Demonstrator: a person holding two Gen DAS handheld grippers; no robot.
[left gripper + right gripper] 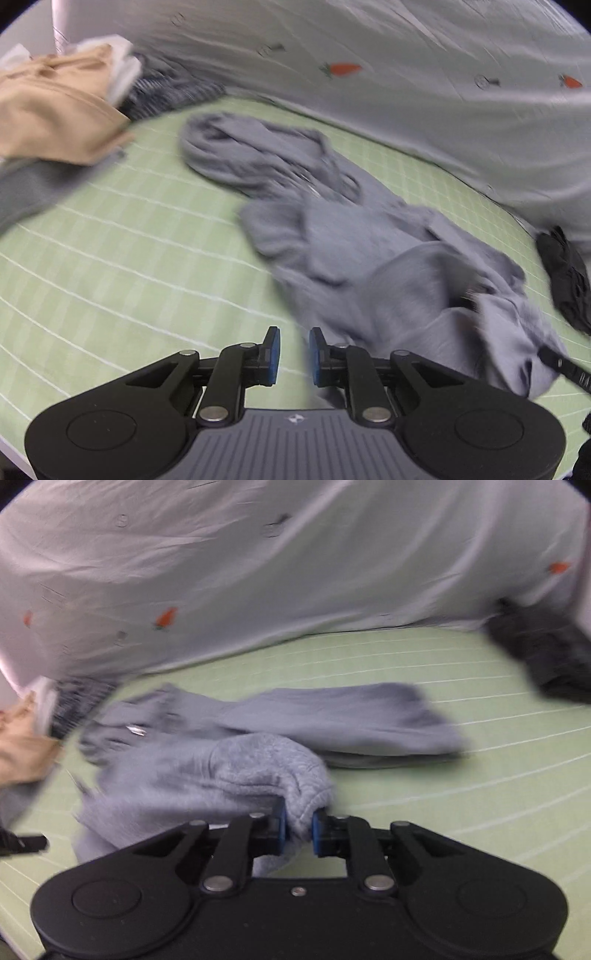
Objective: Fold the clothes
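A crumpled grey fleece garment (369,258) lies across the green checked bed sheet (110,258). In the left wrist view my left gripper (294,339) hovers at the garment's near left edge. Its blue pads stand a narrow gap apart with only sheet showing between them. In the right wrist view my right gripper (299,823) is shut on a bunched fold of the same grey garment (221,771). The fleece bulges up over the pads, and the rest of the garment trails off to the left and back. Both views are motion-blurred.
A tan garment (55,110) sits on a pile of white and striped clothes at the back left. A black garment (569,280) lies at the right, also in the right wrist view as a dark garment (546,653). A white quilt with carrot prints (406,74) rises behind.
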